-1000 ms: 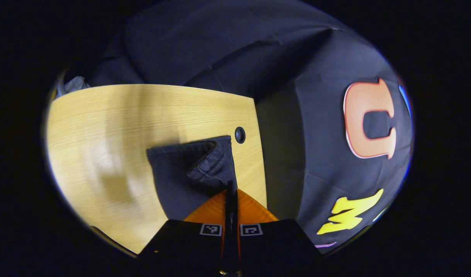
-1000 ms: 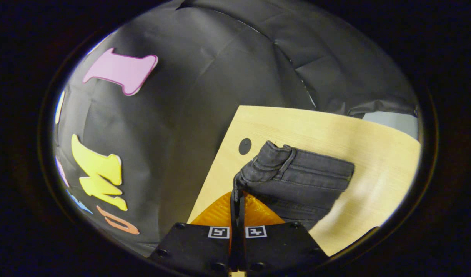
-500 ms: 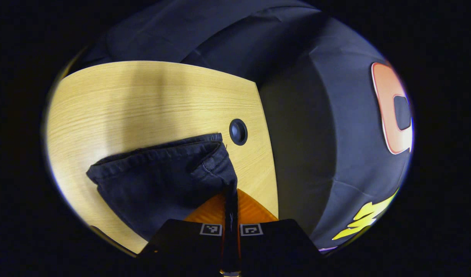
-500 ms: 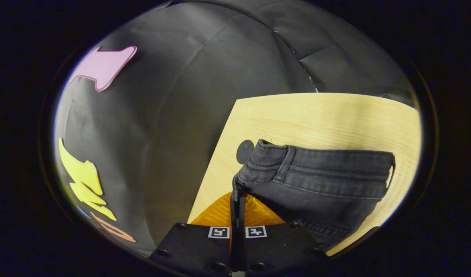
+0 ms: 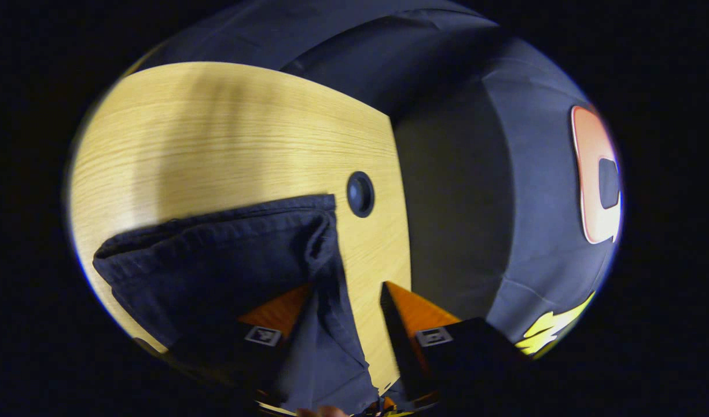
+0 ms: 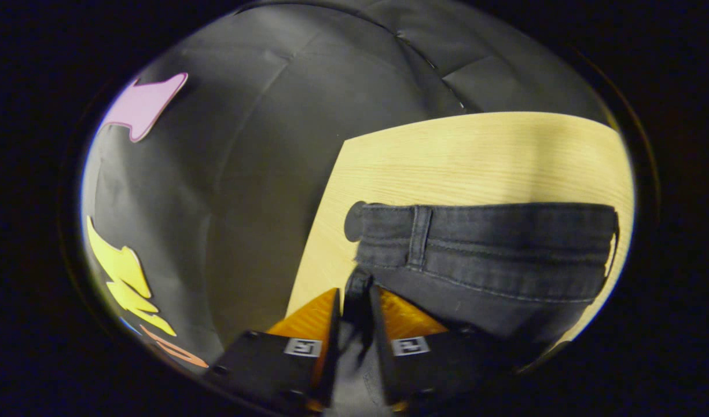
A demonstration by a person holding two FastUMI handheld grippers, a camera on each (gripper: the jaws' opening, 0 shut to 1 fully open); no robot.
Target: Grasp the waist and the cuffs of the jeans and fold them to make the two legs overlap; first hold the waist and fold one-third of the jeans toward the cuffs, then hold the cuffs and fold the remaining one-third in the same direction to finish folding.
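Nearest in the left gripper view, the left gripper (image 5: 345,295) stands with its jaws wide apart, the dark jeans (image 5: 227,260) lying loose in the gap between them; one finger sits over the cloth while the other is out over bare table (image 5: 215,133), so nothing is pinched there. A fold of the denim runs down between the two fingers toward the bottom of the view. Just beyond the gripper the jeans spread away in a rumpled heap, their far hem edge lying close beside the round hole (image 5: 360,194) in the table (the hole sits near the table's edge). Past the hole is open wood, and past that the black cloth wall. In the right gripper view, the right gripper (image 6: 354,301) has its jaws narrowly parted with a tuck of denim standing up in the slot between them; whether both fingers press on it, I cannot tell. Just beyond its tips lies the jeans' waistband (image 6: 481,226), flat on the table (image 6: 476,156) with a belt loop (image 6: 419,234) near its end, and that end laps over part of the hole (image 6: 351,221). Bare wood lies beyond the waistband, then the cloth wall.
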